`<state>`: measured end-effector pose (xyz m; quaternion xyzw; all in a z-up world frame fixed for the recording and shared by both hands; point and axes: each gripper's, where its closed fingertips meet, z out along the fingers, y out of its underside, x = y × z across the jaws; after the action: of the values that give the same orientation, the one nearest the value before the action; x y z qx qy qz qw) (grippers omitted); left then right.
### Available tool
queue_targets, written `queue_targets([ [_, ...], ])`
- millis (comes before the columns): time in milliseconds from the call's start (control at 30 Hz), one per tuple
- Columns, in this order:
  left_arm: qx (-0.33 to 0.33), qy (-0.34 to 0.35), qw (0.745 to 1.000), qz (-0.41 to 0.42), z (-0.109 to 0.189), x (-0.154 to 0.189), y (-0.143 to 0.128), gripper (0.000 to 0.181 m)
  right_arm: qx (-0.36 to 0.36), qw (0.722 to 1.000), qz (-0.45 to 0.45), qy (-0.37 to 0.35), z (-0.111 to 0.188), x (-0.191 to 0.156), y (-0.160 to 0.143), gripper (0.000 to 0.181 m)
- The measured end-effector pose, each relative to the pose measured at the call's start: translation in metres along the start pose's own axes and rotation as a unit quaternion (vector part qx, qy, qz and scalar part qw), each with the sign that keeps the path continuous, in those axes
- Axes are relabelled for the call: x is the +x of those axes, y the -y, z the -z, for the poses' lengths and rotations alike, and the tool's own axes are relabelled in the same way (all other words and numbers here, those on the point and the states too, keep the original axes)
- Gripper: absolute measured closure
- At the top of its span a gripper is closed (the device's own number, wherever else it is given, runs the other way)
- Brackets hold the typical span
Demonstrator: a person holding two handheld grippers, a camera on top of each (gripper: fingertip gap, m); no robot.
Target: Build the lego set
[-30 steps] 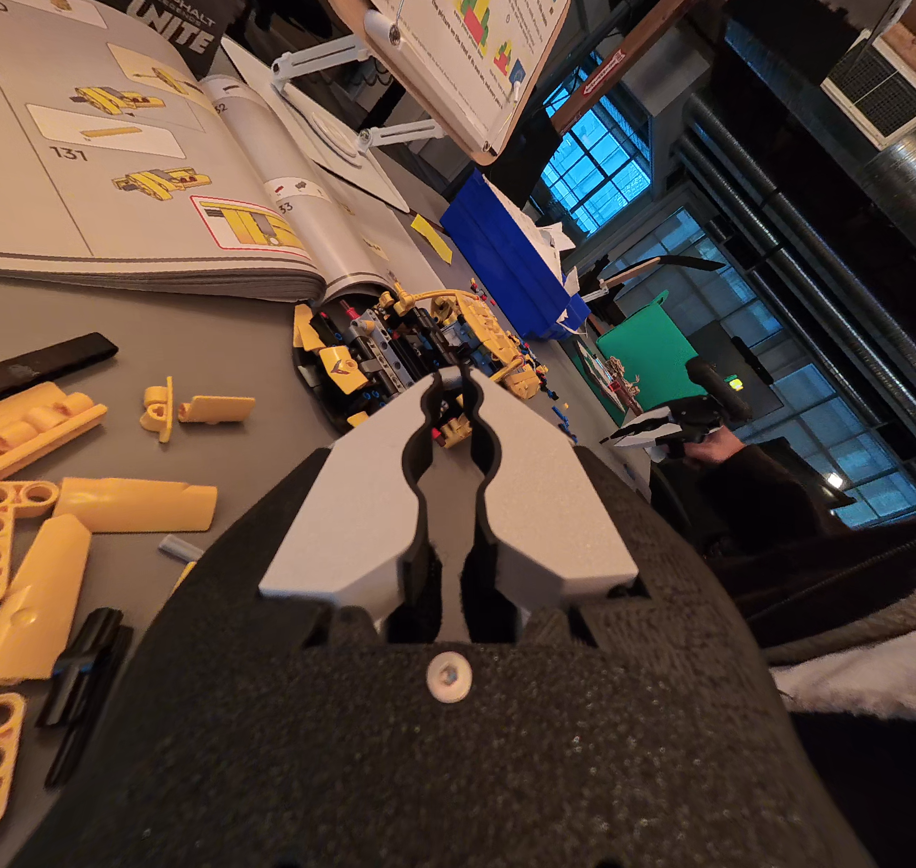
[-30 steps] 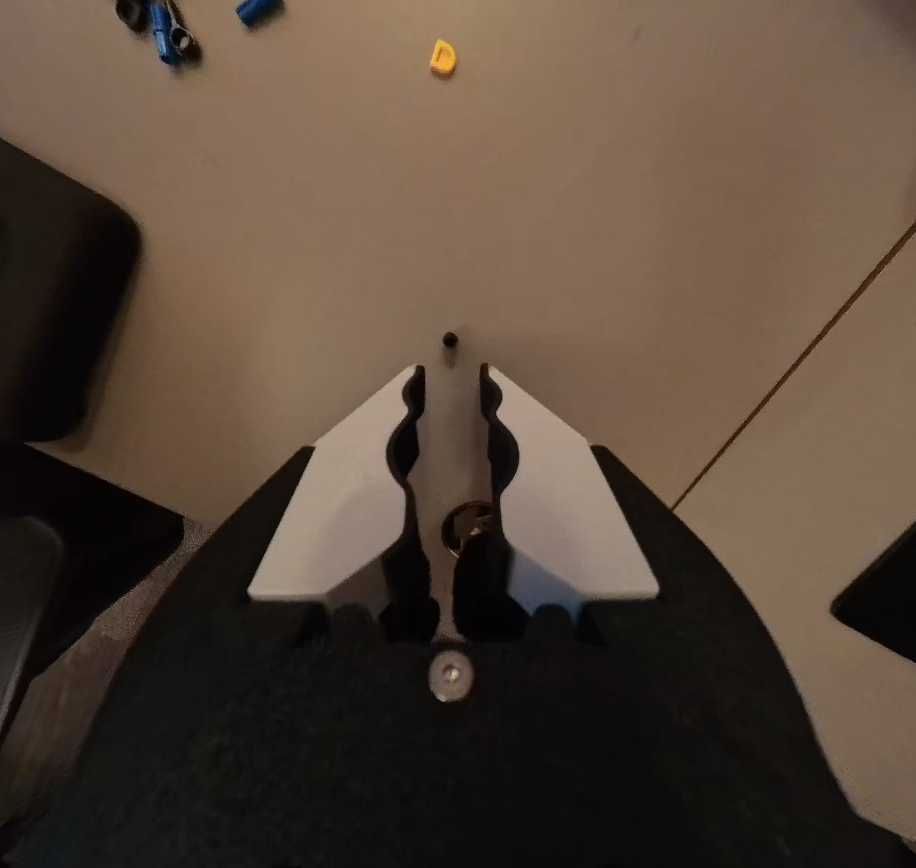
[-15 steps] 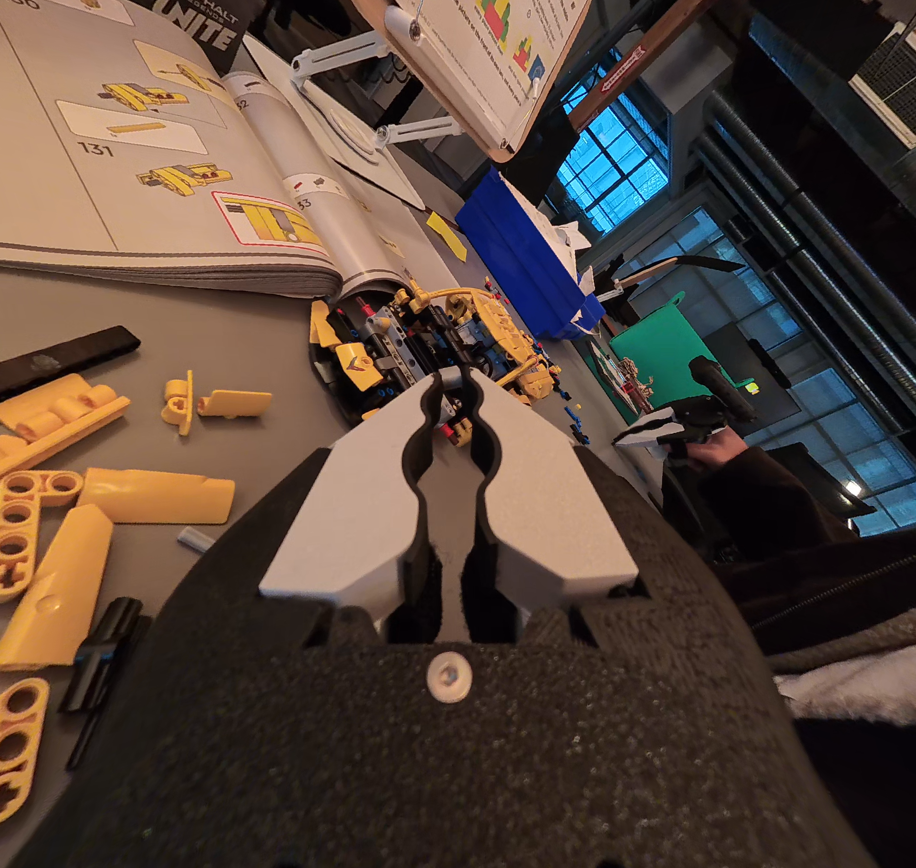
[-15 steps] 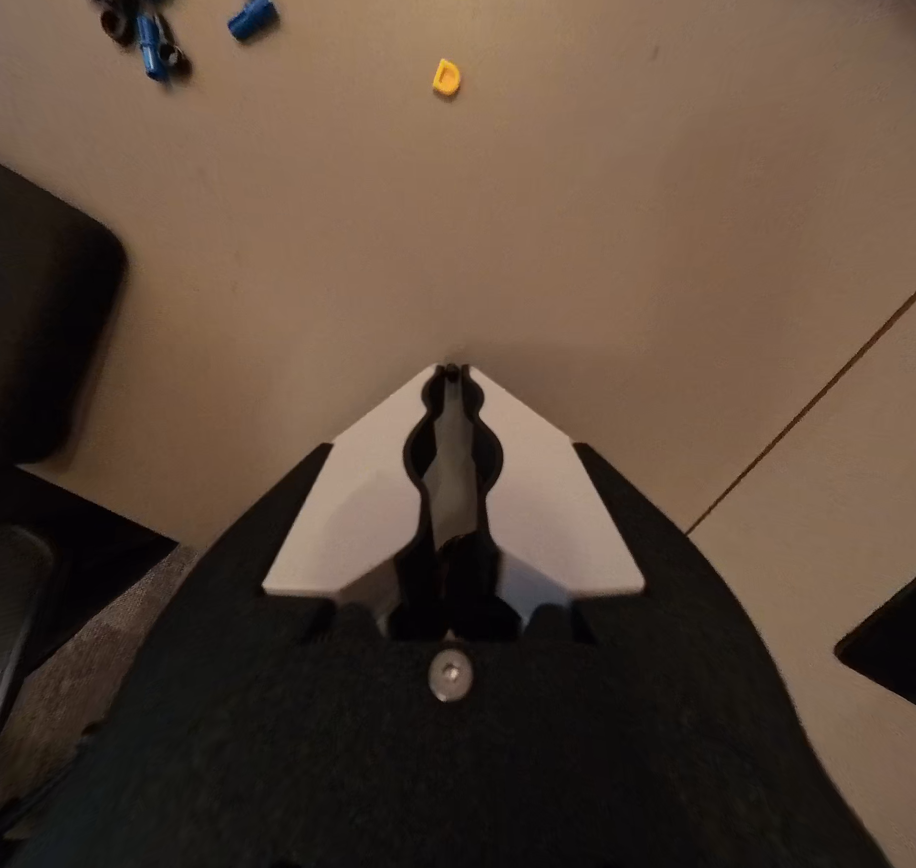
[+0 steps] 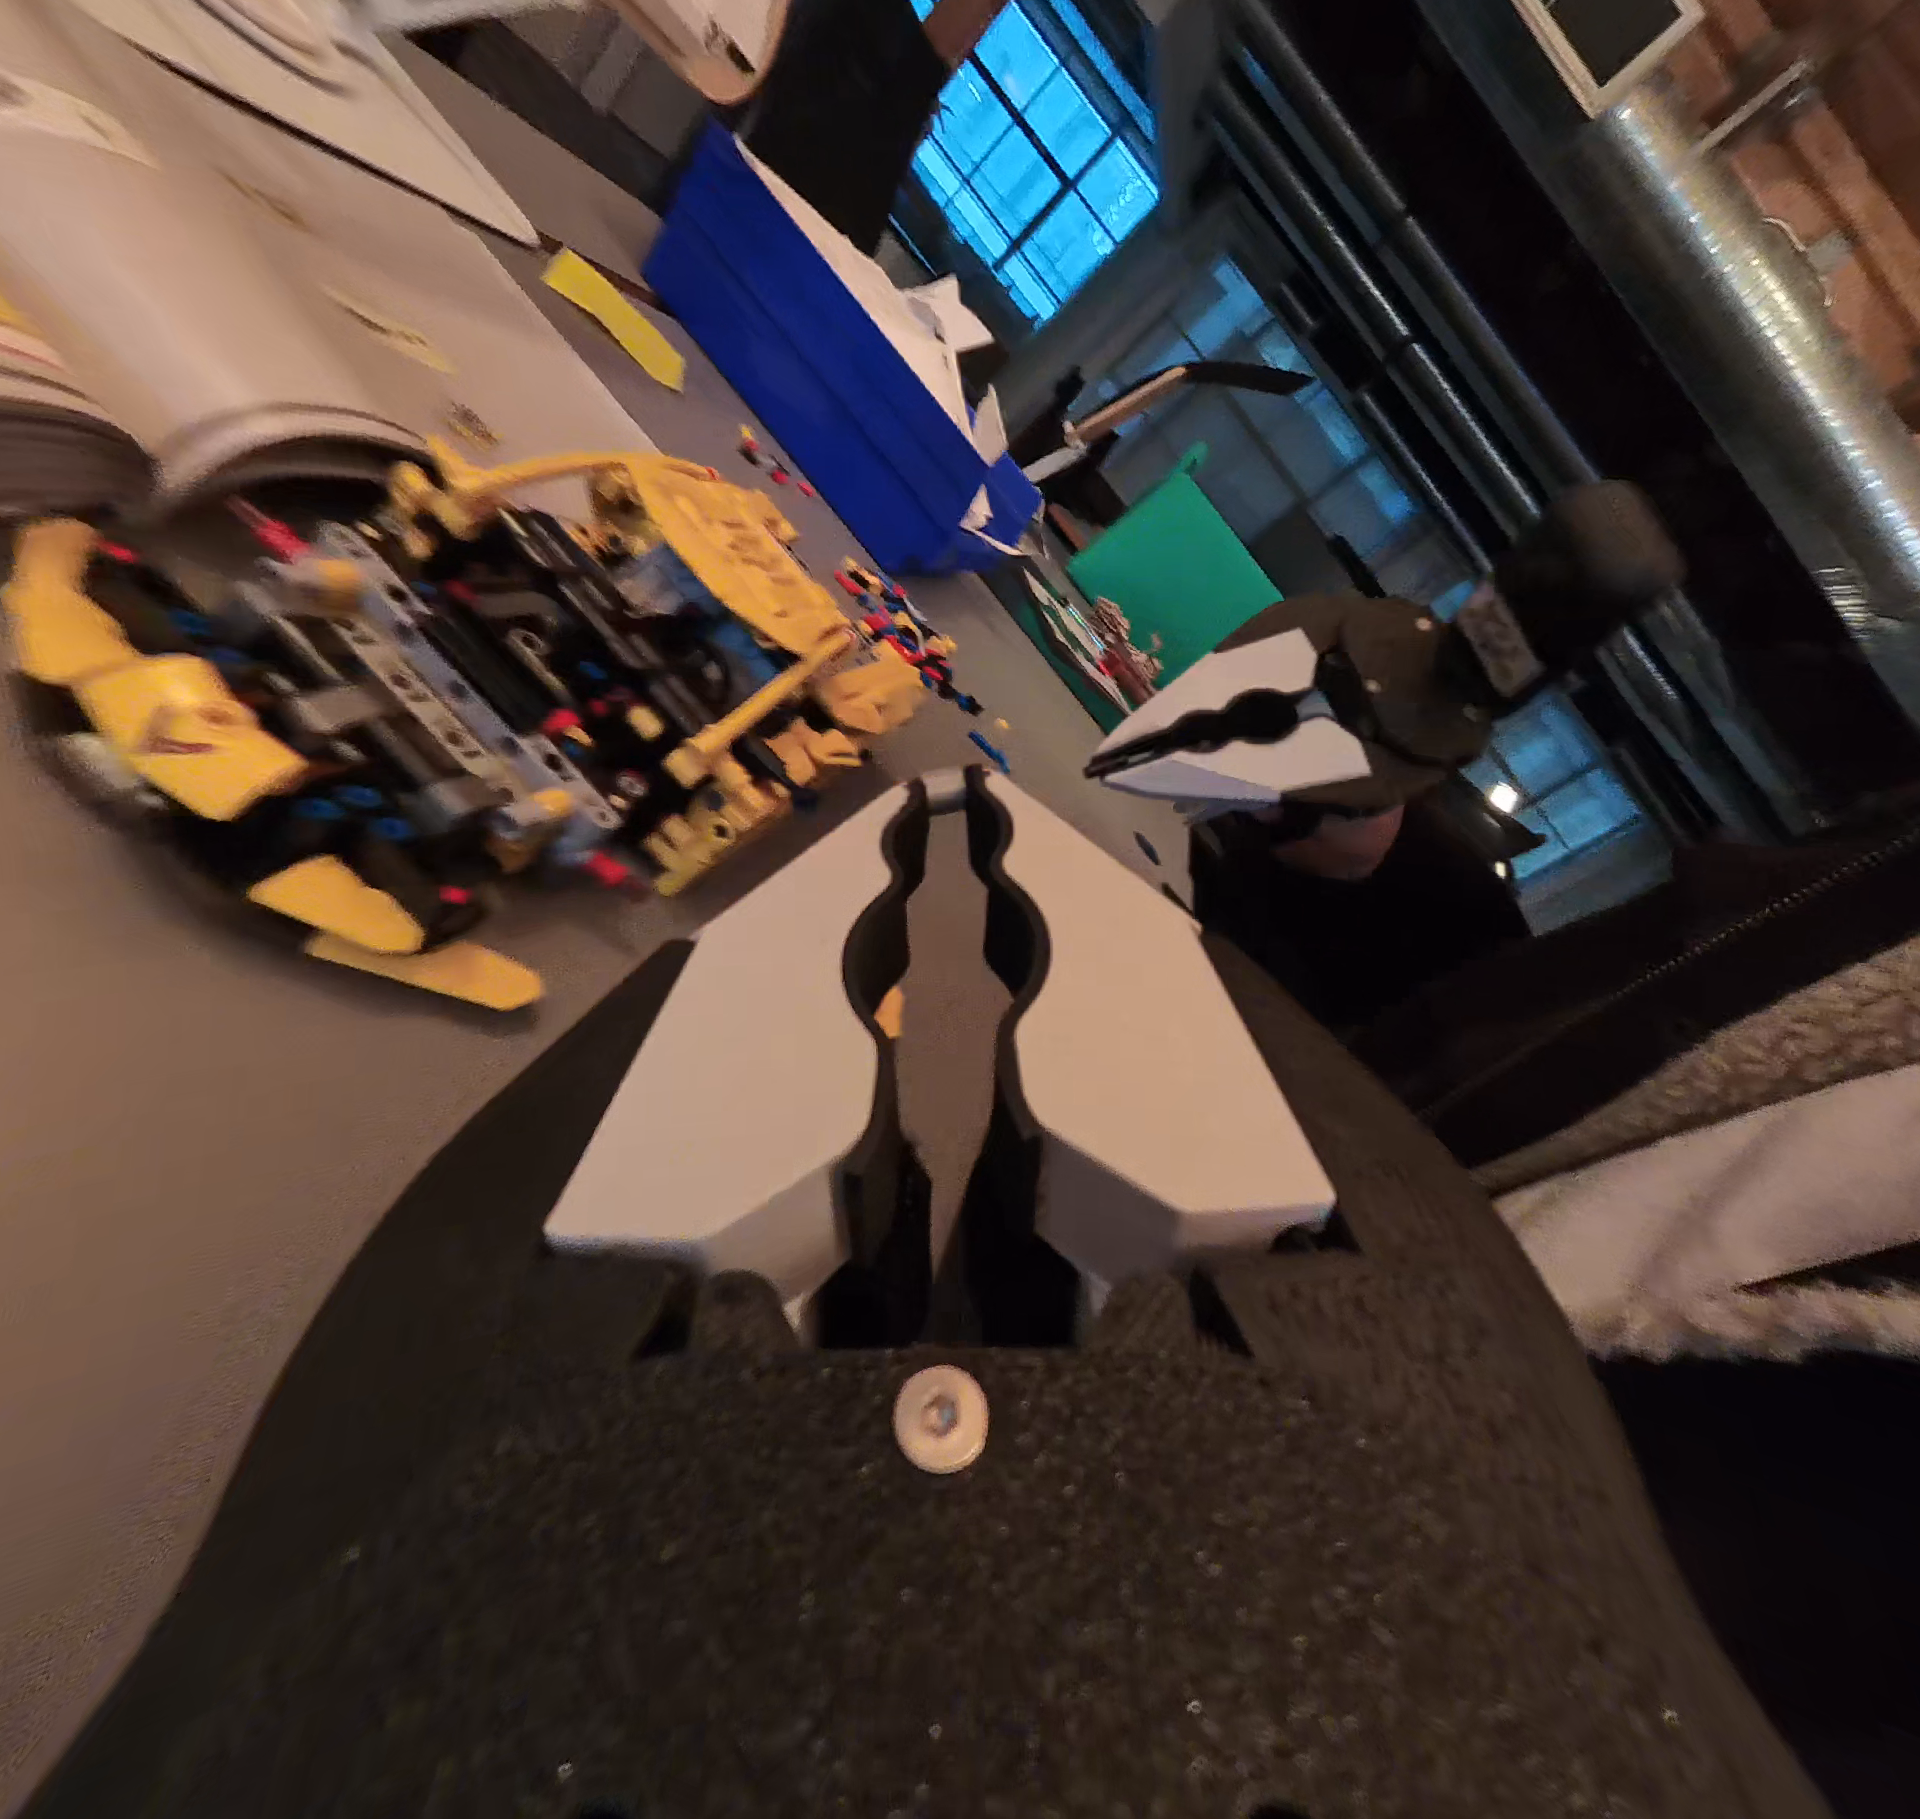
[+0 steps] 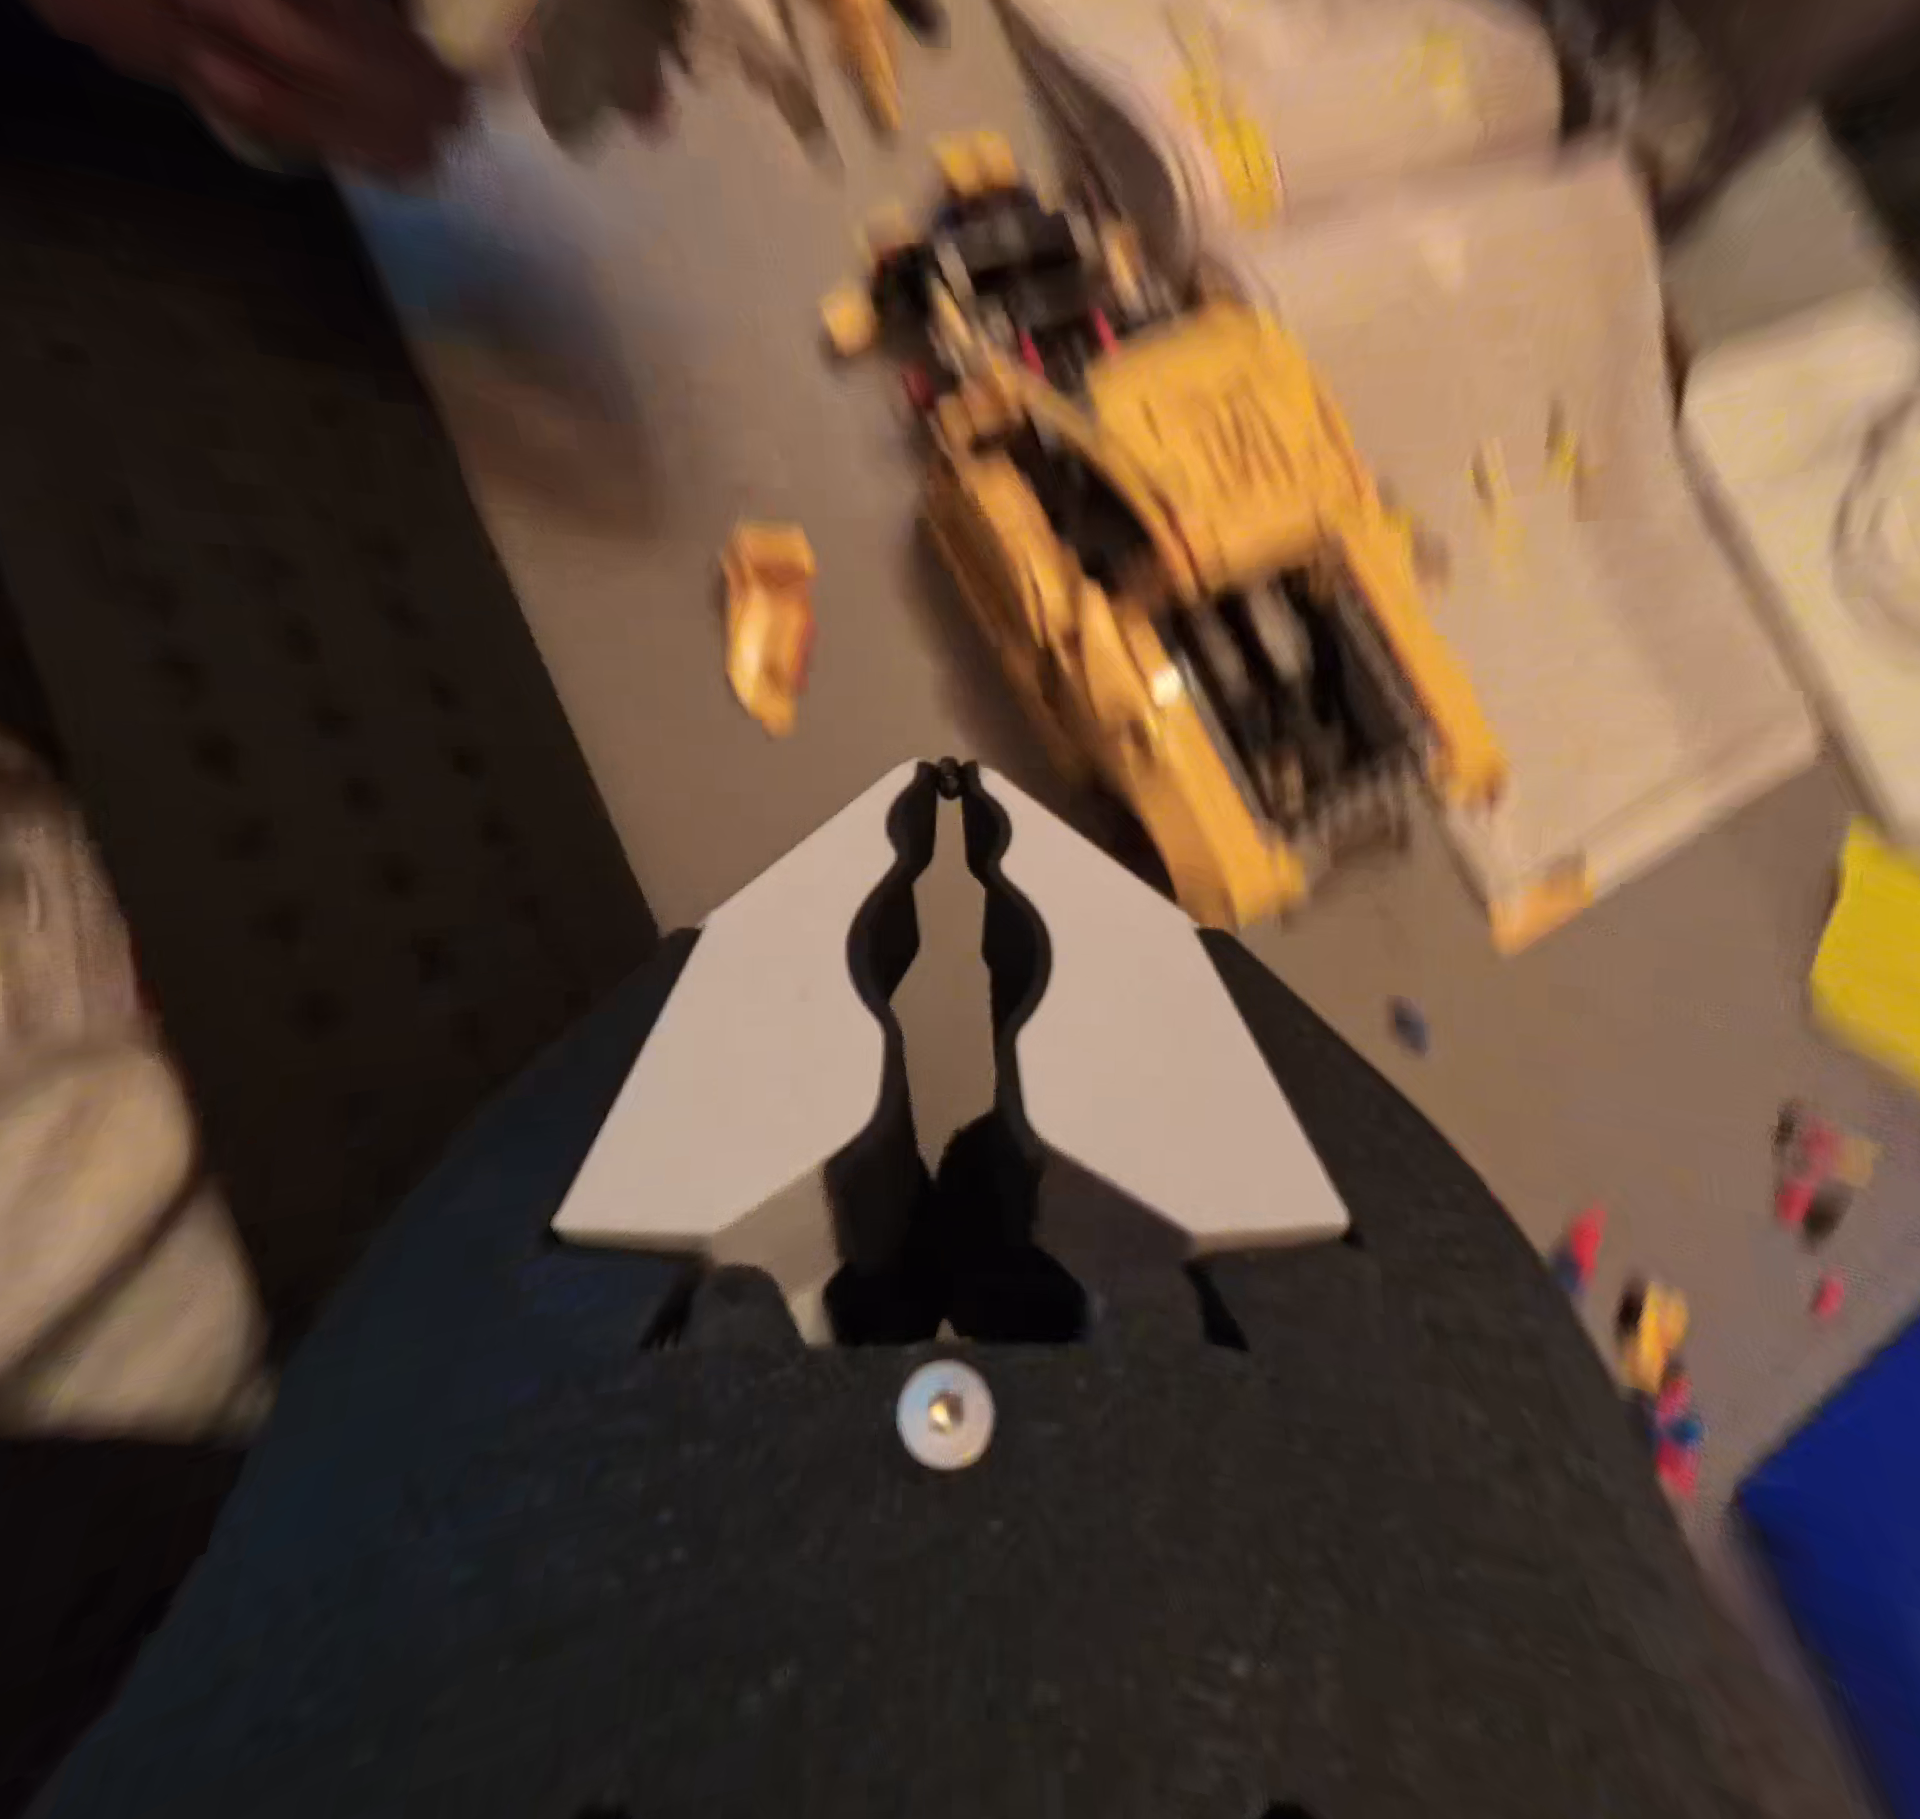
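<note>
A half-built yellow-and-black plastic lego car (image 5: 447, 668) sits glossy on a smooth, matt grey tabletop (image 5: 208, 1094), beside the curling paper pages of an open instruction booklet (image 5: 208, 356) and a shiny blue plastic bin (image 5: 821, 398); the left gripper (image 5: 945, 782) shows smooth, matt pale-grey plastic fingers (image 5: 748, 1073) set in a rough, grainy black body with a bright metal screw (image 5: 940, 1418), while the right gripper (image 6: 948, 775), of the same finish, pinches a tiny black plastic pin (image 6: 948, 773) above a blurred loose yellow plastic panel (image 6: 769, 616)
</note>
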<state>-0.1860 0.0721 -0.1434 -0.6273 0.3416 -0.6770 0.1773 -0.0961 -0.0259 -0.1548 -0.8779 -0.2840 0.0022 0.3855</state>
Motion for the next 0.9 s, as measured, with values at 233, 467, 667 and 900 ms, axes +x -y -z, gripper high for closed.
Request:
queue_targets([
  [233, -0.036, -0.039, 0.998, 0.018, -0.021, 0.023, -0.025, 0.175, 0.054, 0.993, 0.095, -0.037, -0.048, -0.034, 0.070, 0.177],
  [467, -0.043, -0.040, 0.998, 0.018, -0.023, 0.023, -0.028, 0.175, 0.050, 0.993, 0.098, -0.034, -0.049, -0.035, 0.071, 0.177],
  [667, -0.040, -0.030, 0.999, 0.020, -0.024, 0.020, -0.028, 0.175, 0.037, 0.992, 0.108, -0.048, -0.052, -0.033, 0.069, 0.177],
  [900, -0.023, -0.009, 1.000, 0.001, -0.025, 0.019, -0.025, 0.175, 0.033, 0.983, 0.149, -0.105, -0.055, -0.030, 0.072, 0.178],
])
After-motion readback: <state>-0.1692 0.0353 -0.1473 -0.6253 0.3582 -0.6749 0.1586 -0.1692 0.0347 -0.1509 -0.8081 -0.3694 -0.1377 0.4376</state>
